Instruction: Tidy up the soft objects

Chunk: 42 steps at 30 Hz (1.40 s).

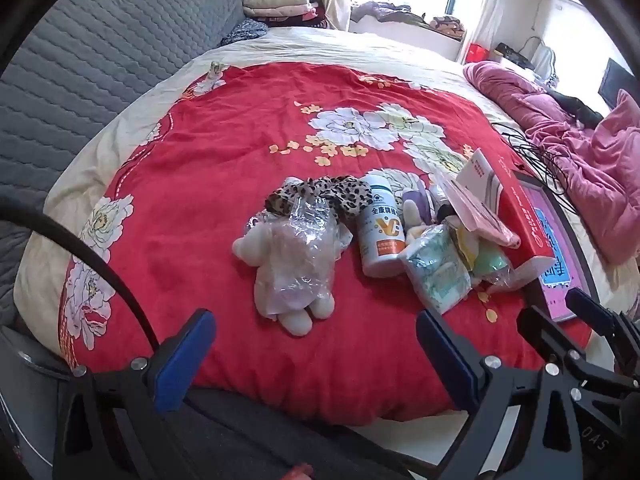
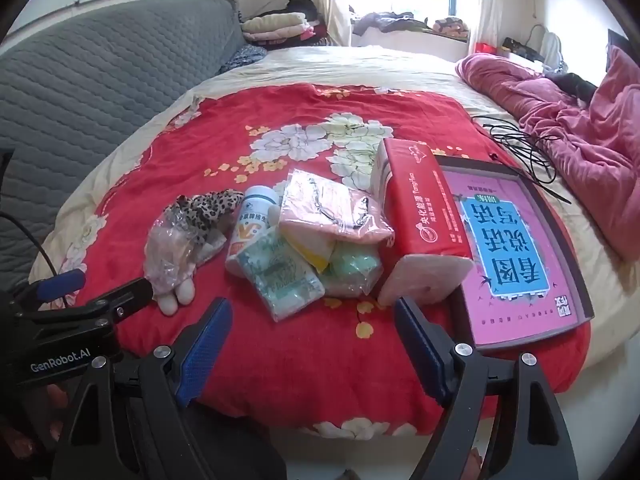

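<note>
Two hand-held grippers above a bed covered by a red floral quilt (image 1: 224,184). The left gripper (image 1: 316,344) hangs released, its blue-padded jaws spread wide with nothing between them; the right gripper (image 2: 314,334) is likewise released and empty, and its tip also shows at 4 o'clock in the left wrist view.

In the left wrist view, a white plush toy wrapped in clear plastic (image 1: 290,268) lies at centre, well ahead of the jaws. A leopard-print fabric piece (image 1: 320,196) touches it at 12 o'clock. At 3 o'clock from the toy lies a white plastic bottle with an orange label (image 1: 380,232), on its side.

In the right wrist view, a pale green tissue pack (image 2: 280,276) rests against the bottle, a pink plastic-wrapped pack (image 2: 332,208) overlies the heap, and a red soft tissue package (image 2: 420,208) lies at 3 o'clock, beside a pink-covered book in a dark tray (image 2: 516,240).
</note>
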Available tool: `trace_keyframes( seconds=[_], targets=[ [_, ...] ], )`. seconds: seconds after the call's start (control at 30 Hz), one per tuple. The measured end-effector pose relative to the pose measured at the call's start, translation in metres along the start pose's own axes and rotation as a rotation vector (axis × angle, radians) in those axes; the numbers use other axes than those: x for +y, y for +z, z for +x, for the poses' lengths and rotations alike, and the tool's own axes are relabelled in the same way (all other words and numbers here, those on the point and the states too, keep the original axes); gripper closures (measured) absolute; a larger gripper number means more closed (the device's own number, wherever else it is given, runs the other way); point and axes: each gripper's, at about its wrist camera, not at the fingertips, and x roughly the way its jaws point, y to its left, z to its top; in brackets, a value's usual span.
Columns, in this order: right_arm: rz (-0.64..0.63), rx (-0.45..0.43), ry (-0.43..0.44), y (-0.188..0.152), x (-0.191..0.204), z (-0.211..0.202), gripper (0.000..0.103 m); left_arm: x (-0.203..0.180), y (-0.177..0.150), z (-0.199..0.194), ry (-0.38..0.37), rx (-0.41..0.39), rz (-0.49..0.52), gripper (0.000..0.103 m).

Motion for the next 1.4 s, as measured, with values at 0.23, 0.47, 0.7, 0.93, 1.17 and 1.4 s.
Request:
trace_keyframes(
  seconds=[0.23, 0.47, 0.7, 0.93, 1.17, 1.4],
  targets=[
    [-0.004, -0.005, -0.007, 0.001, 0.000, -0.002, 0.020, 0.009, -0.003, -0.006, -0.040, -0.015, -0.015, 0.002],
    [0.005, -0.013, 0.009, -0.007, -0.012, -0.002, 0.020, 0.006, -0.001, -0.013, -0.017, -0.018, -0.038, 0.002],
    [0.000, -0.004, -0.010, -0.001, -0.001, -0.005, 0.020, 0.000, -0.003, -0.010, -0.015, -0.011, -0.022, 0.002],
    [0.003, -0.001, -0.011, -0.002, -0.003, -0.005, 0.020, -0.003, -0.006, -0.010, -0.020, -0.016, -0.015, 0.002],
    [0.002, -0.003, -0.024, -0.003, -0.004, -0.007, 0.020, 0.000, -0.006, -0.010, -0.010, -0.014, -0.027, 0.002],
    [-0.005, -0.006, -0.027, -0.003, -0.002, -0.008, 0.020, 0.002, -0.006, -0.011, -0.012, -0.023, -0.034, 0.002]
  ],
)
